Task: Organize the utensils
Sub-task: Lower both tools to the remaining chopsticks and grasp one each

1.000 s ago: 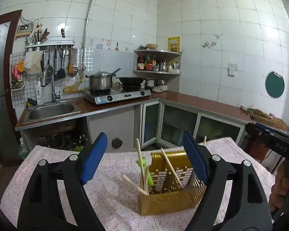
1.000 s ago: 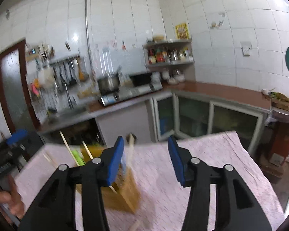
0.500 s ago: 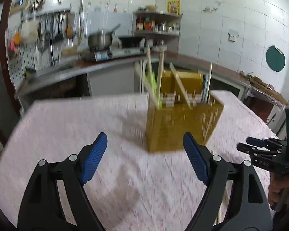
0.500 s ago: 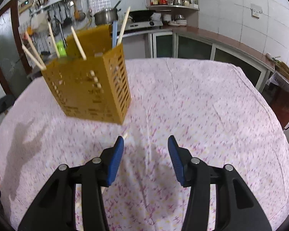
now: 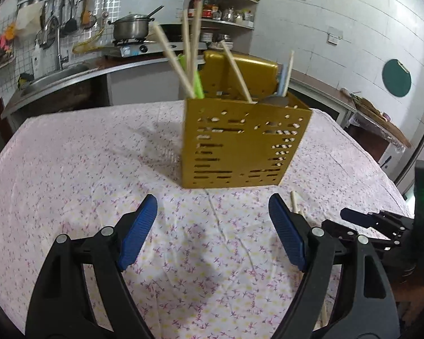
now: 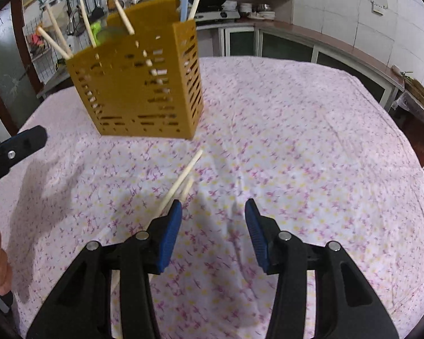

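A yellow perforated utensil holder (image 5: 243, 144) stands on the flowered tablecloth (image 5: 79, 175); it also shows in the right wrist view (image 6: 141, 84). It holds several wooden chopsticks (image 5: 173, 59), a green utensil (image 5: 196, 82) and a pale blue one (image 6: 183, 4). Two loose chopsticks (image 6: 181, 183) lie on the cloth in front of the holder, just left of my right gripper (image 6: 212, 231), which is open and empty. My left gripper (image 5: 212, 228) is open and empty, low over the cloth in front of the holder. One loose chopstick (image 5: 295, 204) shows by its right finger.
The table's far and right edges (image 6: 410, 147) drop off toward kitchen cabinets. A counter with sink (image 5: 51, 76), stove and pot (image 5: 130, 28) runs behind. The right gripper body (image 5: 381, 226) shows at the right of the left view.
Both grippers have dropped from looking across the kitchen to low over the table and closer to the holder. The loose chopsticks have come into view. Both jaws stayed open.
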Demonstrator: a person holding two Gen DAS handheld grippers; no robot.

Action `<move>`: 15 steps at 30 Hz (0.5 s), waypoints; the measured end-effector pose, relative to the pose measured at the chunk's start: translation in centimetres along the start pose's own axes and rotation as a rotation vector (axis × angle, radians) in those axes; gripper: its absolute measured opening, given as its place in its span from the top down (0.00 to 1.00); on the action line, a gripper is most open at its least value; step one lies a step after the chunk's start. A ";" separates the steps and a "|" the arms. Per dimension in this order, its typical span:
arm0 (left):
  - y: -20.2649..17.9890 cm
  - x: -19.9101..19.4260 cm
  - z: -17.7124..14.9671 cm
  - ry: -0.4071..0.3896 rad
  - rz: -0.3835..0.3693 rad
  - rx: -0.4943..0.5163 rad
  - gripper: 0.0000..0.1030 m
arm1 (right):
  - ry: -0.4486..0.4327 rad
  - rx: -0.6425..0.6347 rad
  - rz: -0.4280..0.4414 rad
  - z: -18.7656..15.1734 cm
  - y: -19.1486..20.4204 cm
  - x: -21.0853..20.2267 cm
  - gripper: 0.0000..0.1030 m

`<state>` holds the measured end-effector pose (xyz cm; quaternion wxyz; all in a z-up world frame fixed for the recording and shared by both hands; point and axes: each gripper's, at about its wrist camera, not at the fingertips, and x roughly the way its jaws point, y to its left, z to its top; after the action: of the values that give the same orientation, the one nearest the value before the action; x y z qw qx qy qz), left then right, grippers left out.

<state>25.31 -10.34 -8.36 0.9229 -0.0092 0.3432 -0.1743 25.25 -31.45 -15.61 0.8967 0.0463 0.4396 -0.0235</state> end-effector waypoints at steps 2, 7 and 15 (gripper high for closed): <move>0.1 0.3 -0.1 0.007 0.004 -0.007 0.23 | 0.016 -0.001 -0.006 0.1 0.3 0.9 0.58; 0.0 0.7 -0.2 0.020 0.004 0.004 0.23 | 0.023 -0.027 -0.055 1.2 1.3 2.3 0.65; -0.6 1.2 -0.2 0.030 0.002 0.024 0.23 | 0.067 -0.053 -0.024 1.7 2.6 3.0 0.75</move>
<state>25.83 -11.28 -9.15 0.9178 0.0049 0.3551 -0.1774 28.61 -29.01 -16.77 0.8820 0.0180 0.4705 -0.0211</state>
